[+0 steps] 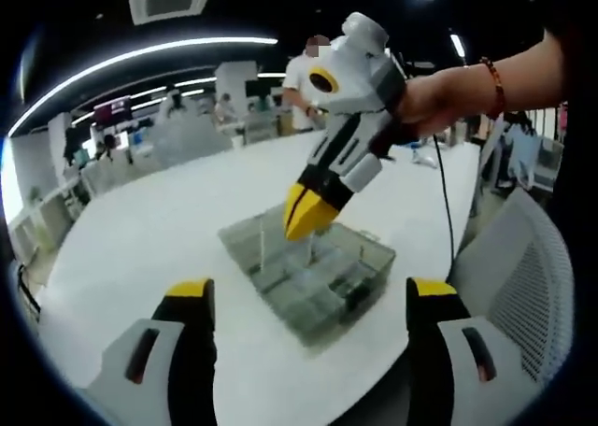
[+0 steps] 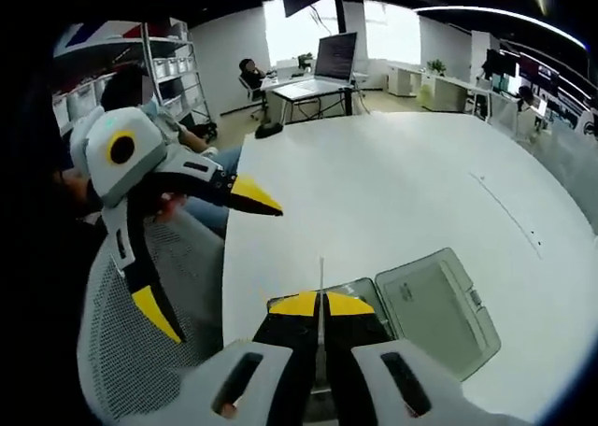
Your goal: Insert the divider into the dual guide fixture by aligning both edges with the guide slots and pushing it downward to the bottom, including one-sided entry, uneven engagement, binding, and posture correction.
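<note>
The right gripper (image 2: 320,305) is shown closed on the divider (image 2: 320,278), a thin clear plate seen edge-on as a pale line rising from between the yellow fingertips in the right gripper view. In the left gripper view the same right gripper (image 1: 306,213) is seen from outside, held by a hand (image 1: 432,102) and angled down over the dual guide fixture (image 1: 308,269), a clear compartmented box resting on the white bench (image 1: 159,230). The yellow tips are pressed together just above the box's middle; the divider itself is hard to make out there against the transparent walls, so its depth in the guide slots cannot be told.

The left gripper (image 1: 304,300) is open, its two jaws set wide apart at the bottom of its own view, near the fixture but apart from it. In the right gripper view the left gripper (image 2: 210,253) appears at the left, beside a mesh chair (image 2: 131,351), its jaws spread.

The divider's long axis runs along the right gripper's jaws, its narrow edge toward the camera. The fixture is largely hidden behind the right gripper in the right gripper view; its opened lid (image 2: 434,309) lies flat to the right.
</note>
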{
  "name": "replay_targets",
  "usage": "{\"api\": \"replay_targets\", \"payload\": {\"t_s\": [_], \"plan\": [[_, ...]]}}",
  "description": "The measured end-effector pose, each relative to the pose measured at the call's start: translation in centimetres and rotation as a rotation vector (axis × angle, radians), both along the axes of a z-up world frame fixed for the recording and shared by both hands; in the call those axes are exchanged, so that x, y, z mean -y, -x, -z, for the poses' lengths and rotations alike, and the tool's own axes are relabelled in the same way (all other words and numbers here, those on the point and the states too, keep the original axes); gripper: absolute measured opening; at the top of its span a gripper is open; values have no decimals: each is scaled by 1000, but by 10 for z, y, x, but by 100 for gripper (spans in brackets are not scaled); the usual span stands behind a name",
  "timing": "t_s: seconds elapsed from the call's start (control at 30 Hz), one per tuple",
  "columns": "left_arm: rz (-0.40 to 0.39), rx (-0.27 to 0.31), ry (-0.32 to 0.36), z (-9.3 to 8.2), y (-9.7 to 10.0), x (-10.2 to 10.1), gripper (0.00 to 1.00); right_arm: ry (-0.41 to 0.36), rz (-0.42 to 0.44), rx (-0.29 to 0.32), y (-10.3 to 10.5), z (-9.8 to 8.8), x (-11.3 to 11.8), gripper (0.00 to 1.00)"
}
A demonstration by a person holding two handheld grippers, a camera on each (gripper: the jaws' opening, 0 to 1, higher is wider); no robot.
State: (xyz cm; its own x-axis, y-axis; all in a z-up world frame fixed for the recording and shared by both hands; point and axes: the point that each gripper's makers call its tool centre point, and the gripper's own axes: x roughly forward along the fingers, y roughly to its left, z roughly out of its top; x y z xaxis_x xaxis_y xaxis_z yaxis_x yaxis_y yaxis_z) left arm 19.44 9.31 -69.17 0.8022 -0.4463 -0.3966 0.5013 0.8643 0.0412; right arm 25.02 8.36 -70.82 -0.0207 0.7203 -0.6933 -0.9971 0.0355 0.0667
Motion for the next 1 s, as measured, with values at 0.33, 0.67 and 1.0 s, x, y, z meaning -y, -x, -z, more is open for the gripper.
{"api": "replay_targets", "payload": {"t_s": [0.33,0.67,1.0], "plan": [[5,-14,5,1,-3,-1,85,15,-47,35,-1,5,-1,0],[-16,-20,16,5,-2,-7,84,34,-67,38,1,12,-1,0],[-32,-24,4,7,-3,-11,82,40,-67,37,1,17,0,0]]}}
